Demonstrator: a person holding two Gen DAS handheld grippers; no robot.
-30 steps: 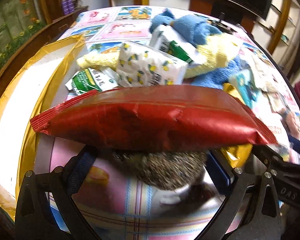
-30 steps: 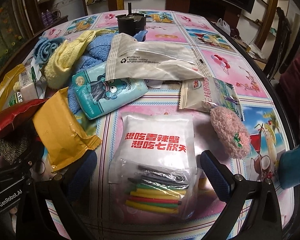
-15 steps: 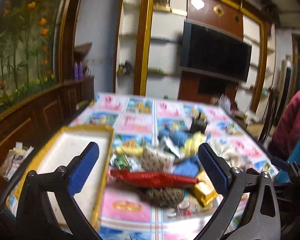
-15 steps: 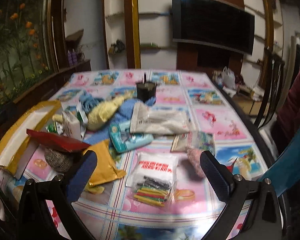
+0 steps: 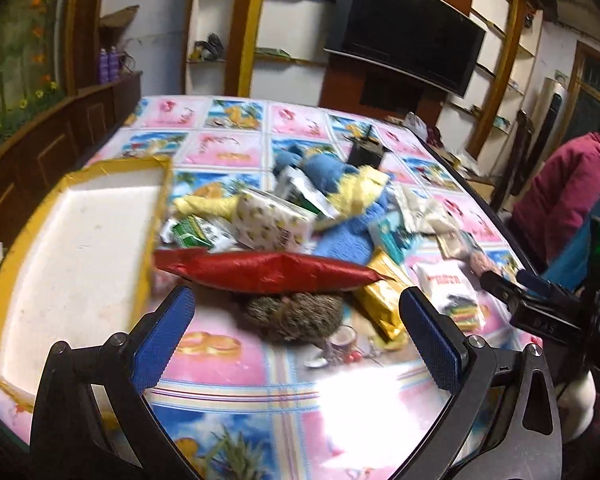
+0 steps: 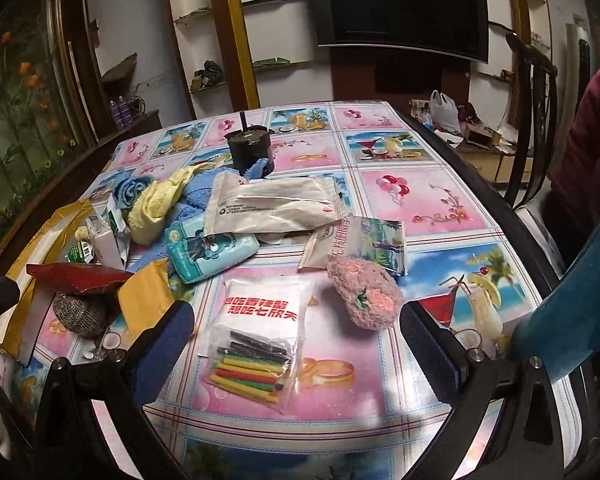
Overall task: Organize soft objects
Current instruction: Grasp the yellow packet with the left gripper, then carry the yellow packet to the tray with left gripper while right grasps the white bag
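- Both sets of jaws stand spread wide with nothing between them: the left gripper (image 5: 296, 344) hangs over the near table edge facing the pile, and the right gripper (image 6: 296, 350) hangs over the white sachet bag (image 6: 260, 332).
- Far left, the white tray (image 5: 80, 248) with its yellow rim sits just beside the pile; its near corner runs out of frame, so I cannot tell how much room it has.
- Next, the red packet (image 5: 268, 272) lies across the grey woolly ball (image 5: 296, 316). Reaching for the ball from this side would likely drag or tip the packet, since it rests on top.
- Behind them the lemon-print tissue pack (image 5: 272, 224), the green packets and the yellow and blue towels (image 5: 348, 204) overlap; pulling one could slide its neighbours toward the table edge.
- The gold pouch (image 5: 384, 300) leans against the red packet; its far end is hidden.
- On the right, the pink knitted pouch (image 6: 364, 300) touches a printed sachet and sits near the table's right side, so a nudge could push it off.
- Motion blur softens most labels in the left view.
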